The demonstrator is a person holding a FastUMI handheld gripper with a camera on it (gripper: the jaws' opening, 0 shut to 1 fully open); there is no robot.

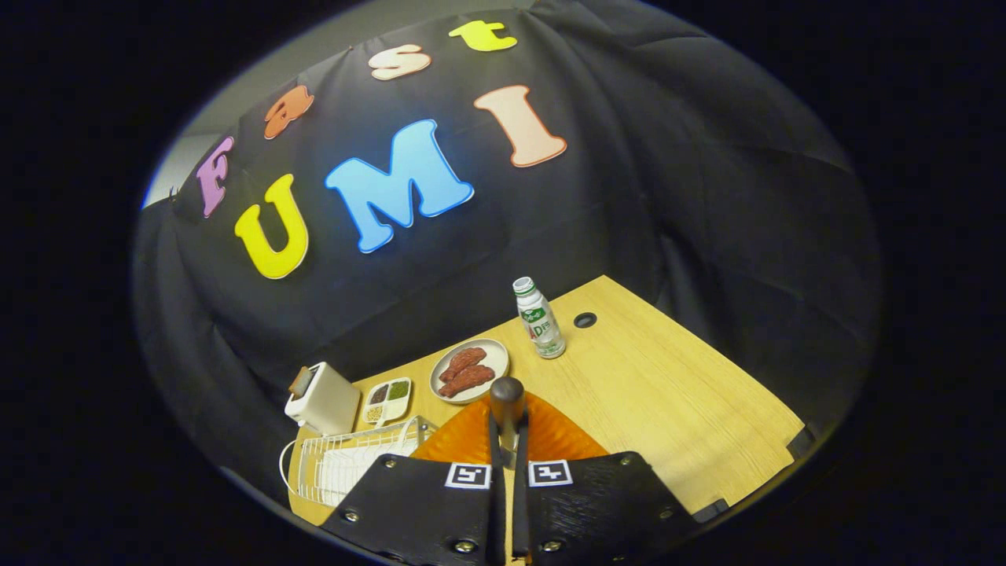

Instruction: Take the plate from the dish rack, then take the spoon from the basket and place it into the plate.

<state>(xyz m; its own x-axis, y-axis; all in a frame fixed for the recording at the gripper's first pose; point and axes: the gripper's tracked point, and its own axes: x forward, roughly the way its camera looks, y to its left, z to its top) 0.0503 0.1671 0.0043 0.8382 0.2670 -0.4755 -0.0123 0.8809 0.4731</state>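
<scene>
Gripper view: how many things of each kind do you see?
Plates: 2, orange plate, sausage plate
Bottle: 1
Toaster: 1
Dish rack: 1
Compartment tray: 1
Spoon: 1, clamped between both fingers of the gripper
Total: 7

— Where are the fingers of the hand-held gripper [508, 440]?

— Drawn close together, nearly parallel, with just a thin gap between them. They pinch the spoon [507, 405] by its handle, one finger pressing on each side.

— How does the hand-held gripper sit?

— Tilted, so the view leans; the fingers point forward and upward, with the spoon's rounded end standing just beyond the fingertips.
</scene>
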